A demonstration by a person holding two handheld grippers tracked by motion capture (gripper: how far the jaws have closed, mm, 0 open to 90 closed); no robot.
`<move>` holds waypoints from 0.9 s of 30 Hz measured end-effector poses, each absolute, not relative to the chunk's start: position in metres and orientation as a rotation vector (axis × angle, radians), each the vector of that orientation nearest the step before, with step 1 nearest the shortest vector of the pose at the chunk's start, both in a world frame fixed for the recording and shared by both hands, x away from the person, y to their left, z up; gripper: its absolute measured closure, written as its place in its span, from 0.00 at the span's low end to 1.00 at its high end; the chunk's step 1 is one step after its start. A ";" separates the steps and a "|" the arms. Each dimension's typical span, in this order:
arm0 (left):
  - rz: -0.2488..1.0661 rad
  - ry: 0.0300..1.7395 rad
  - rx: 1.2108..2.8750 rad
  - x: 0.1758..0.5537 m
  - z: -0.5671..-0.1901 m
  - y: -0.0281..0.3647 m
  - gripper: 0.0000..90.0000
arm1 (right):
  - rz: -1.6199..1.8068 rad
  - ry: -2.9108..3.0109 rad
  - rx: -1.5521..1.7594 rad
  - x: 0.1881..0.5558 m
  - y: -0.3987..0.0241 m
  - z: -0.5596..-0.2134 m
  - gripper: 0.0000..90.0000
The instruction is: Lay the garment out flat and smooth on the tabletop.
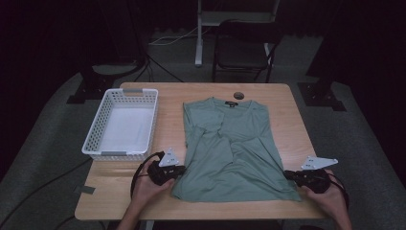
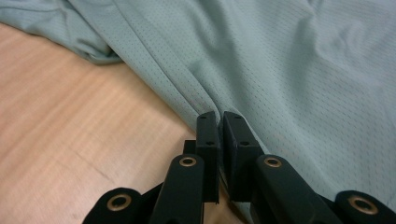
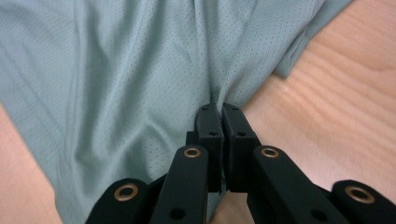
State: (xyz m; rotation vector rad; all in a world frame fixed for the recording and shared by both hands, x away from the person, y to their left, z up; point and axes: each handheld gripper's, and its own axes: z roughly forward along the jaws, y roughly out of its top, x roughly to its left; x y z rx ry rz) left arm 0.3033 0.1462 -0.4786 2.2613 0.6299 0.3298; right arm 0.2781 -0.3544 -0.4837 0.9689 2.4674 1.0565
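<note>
Between both tools' (image 2: 220, 116) (image 3: 222, 109) closed jaws, the green shirt's (image 1: 230, 148) side edges are pinched.

A dim recording lab: black curtains (image 1: 57, 33), floor cables (image 1: 167, 40), stand bases (image 1: 321, 96), folding chair (image 1: 244, 48).

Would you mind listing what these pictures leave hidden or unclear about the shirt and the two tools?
- Label at the shirt collar, high view: too small to read.
- Small dark round thing beyond the collar, high view: too small to identify.
- Shirt hem under the left tool, left gripper view: covered by the jaws.
- Cloth pinched in the right tool, right gripper view: hidden between the pads.
</note>
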 end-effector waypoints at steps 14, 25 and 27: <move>0.320 0.576 2.334 0.249 -0.474 0.164 0.96 | 0.997 2.508 0.957 0.227 -0.368 -0.480 0.97; 0.270 0.550 2.373 0.226 -0.469 0.173 0.94 | 0.992 2.513 0.984 0.199 -0.384 -0.480 0.97; 0.274 0.560 2.341 0.228 -0.467 0.174 0.87 | 0.996 2.509 0.988 0.198 -0.385 -0.480 0.95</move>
